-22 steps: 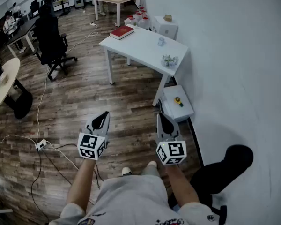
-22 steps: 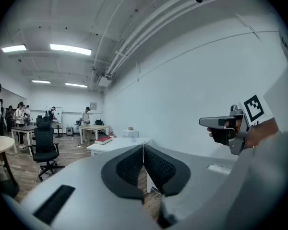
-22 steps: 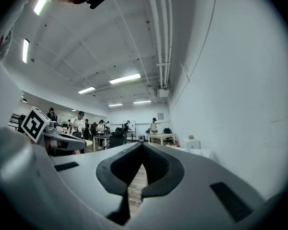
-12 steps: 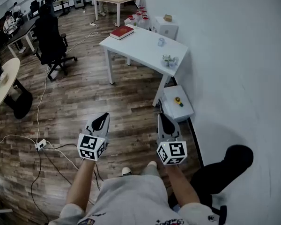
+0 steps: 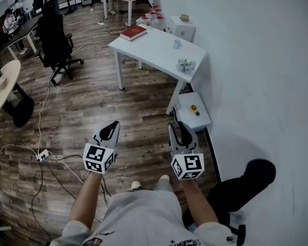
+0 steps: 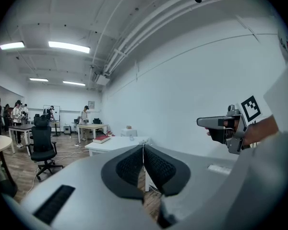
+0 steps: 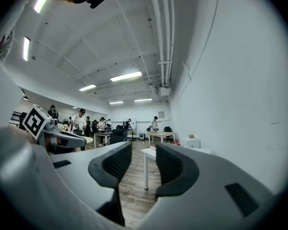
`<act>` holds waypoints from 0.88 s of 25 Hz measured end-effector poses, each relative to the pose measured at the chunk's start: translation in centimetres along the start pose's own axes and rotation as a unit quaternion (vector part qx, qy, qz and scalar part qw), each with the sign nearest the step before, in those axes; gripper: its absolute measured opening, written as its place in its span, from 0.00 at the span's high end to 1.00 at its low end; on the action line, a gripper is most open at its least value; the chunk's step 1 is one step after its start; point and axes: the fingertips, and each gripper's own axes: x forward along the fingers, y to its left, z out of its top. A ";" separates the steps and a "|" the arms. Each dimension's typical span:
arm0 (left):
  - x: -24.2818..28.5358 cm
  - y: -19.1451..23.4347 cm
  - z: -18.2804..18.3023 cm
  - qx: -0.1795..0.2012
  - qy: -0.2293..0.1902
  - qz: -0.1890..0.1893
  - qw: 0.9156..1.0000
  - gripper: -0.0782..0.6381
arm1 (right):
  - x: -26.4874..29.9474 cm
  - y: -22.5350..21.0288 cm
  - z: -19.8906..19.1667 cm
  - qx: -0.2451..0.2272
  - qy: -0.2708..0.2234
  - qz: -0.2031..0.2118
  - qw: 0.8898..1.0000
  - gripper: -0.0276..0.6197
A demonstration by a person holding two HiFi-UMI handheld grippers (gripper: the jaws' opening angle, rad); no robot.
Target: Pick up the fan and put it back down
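The left gripper (image 6: pixel 143 152) is seen with its jaws pressed together, nothing between them. The right gripper (image 7: pixel 138 163) is held with its jaws apart, and only air is seen in the gap. Both are held side by side over the wooden floor (image 5: pixel 92 106). Farther off, a white table (image 5: pixel 149 47) is set against the wall (image 5: pixel 256 60) on the right. A small pale object (image 5: pixel 185 64) at its near right corner is possibly the fan, well apart from both grippers.

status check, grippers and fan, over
Left gripper shut, empty; right gripper open, empty. Fan not made out; white table ahead, beyond both grippers. Cables on floor, off left.
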 end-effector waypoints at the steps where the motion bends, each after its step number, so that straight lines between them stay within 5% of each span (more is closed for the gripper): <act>1: 0.3 0.2 0.0 0.001 0.000 -0.001 1.000 0.88 | 0.4 -0.1 -0.2 0.000 0.001 0.001 1.000 0.70; 3: 0.7 0.4 -0.2 -0.001 0.002 0.000 1.000 0.88 | 1.2 -0.5 -0.6 0.002 0.000 0.000 1.000 0.55; 5: 0.3 0.6 -0.4 -0.004 0.003 0.001 1.000 0.88 | 1.2 -0.5 -0.8 0.002 -0.002 -0.006 1.000 0.51; 22: 5.2 4.0 0.3 -0.003 -0.010 -0.013 1.000 0.88 | 7.1 -3.0 -0.8 0.011 0.002 -0.038 0.999 0.41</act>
